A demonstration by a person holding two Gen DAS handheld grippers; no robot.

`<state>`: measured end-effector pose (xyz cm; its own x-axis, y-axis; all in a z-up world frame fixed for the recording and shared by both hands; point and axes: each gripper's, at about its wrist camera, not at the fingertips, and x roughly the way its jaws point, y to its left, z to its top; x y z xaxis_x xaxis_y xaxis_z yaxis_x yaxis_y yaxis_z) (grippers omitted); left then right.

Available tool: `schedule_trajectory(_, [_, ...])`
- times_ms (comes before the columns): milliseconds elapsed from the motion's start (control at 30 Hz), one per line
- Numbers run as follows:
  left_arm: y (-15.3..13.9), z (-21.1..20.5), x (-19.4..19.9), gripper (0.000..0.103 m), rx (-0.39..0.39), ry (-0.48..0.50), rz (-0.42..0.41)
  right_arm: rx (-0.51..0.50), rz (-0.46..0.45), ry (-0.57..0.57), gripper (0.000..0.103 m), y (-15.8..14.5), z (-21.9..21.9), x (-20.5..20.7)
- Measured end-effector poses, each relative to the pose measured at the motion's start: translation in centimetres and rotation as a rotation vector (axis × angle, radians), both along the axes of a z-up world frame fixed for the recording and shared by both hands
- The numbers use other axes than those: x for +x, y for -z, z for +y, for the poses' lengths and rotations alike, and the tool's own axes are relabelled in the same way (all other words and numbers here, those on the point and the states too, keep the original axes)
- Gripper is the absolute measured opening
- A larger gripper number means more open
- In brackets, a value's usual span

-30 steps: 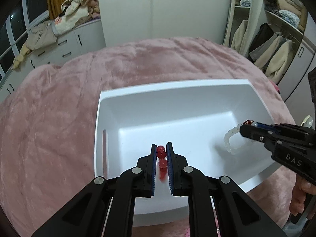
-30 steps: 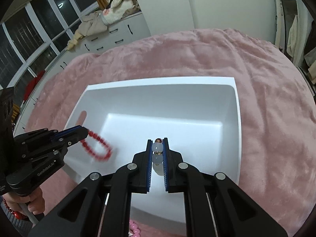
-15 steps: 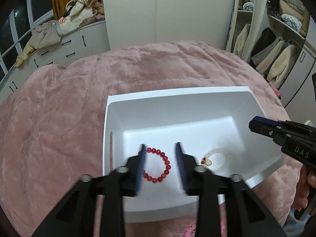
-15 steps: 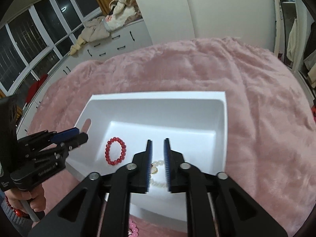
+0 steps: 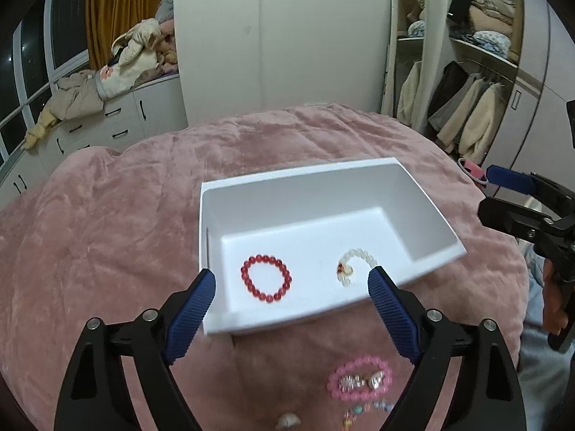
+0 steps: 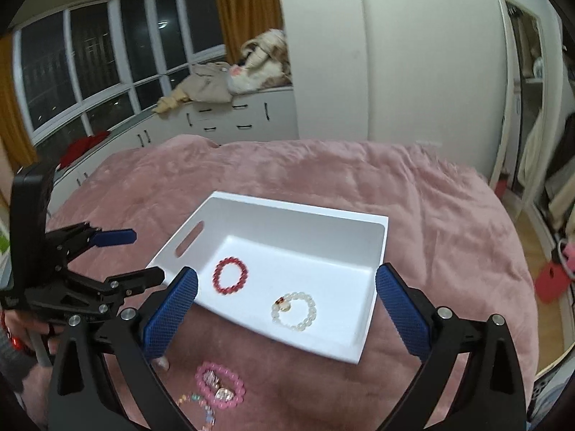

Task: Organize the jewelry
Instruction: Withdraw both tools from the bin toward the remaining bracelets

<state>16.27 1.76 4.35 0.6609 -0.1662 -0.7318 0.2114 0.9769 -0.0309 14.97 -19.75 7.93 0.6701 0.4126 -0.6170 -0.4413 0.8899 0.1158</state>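
A white box (image 5: 305, 183) (image 6: 381, 248) sits on the pink bedspread. On its floor lie a red bead bracelet (image 5: 266, 283) (image 6: 230, 275) and a white bead bracelet (image 5: 355, 267) (image 6: 294, 310) with a small gold charm. My left gripper (image 5: 291, 280) hangs above the box's near edge, its jaws opening, nothing between them. My right gripper (image 6: 286, 280) is also raised over the box, jaws opening and empty. On the bedspread near me lies a pink bead bracelet (image 5: 359, 379) (image 6: 220, 384) with small trinkets (image 5: 359, 411) beside it.
Pink bedspread (image 5: 107, 222) spreads all around the box. White drawers (image 6: 230, 118) with piled clothes stand beyond the bed, under windows. An open wardrobe (image 5: 474, 82) with hanging clothes is at the right. A person's hand (image 6: 18, 323) holds the left gripper.
Both grippers have let go of their bracelets, which now lie in the box. Both sets of jaws have spread wide and both grippers have pulled back and up from the box.
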Motion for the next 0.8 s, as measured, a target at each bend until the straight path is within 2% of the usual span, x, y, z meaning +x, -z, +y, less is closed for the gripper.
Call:
schedule_trajectory(167, [0.8,0.7,-2.9,0.089,-0.004,0.006,0.011,-0.022,-0.018,-0.049,0.098,0.6,0.7,-3.4])
schedule_trajectory(333, [2.8,0.9,-5.0,0.089,0.024,0.028,0.023,-0.033,-0.019,-0.109,0.098,1.9,1.3,-6.3])
schedule_trajectory(800, [8.7,1.7,-7.3,0.088,0.043,0.039,0.111,-0.003,0.169,-0.225,0.098,7.7,2.5,-7.8])
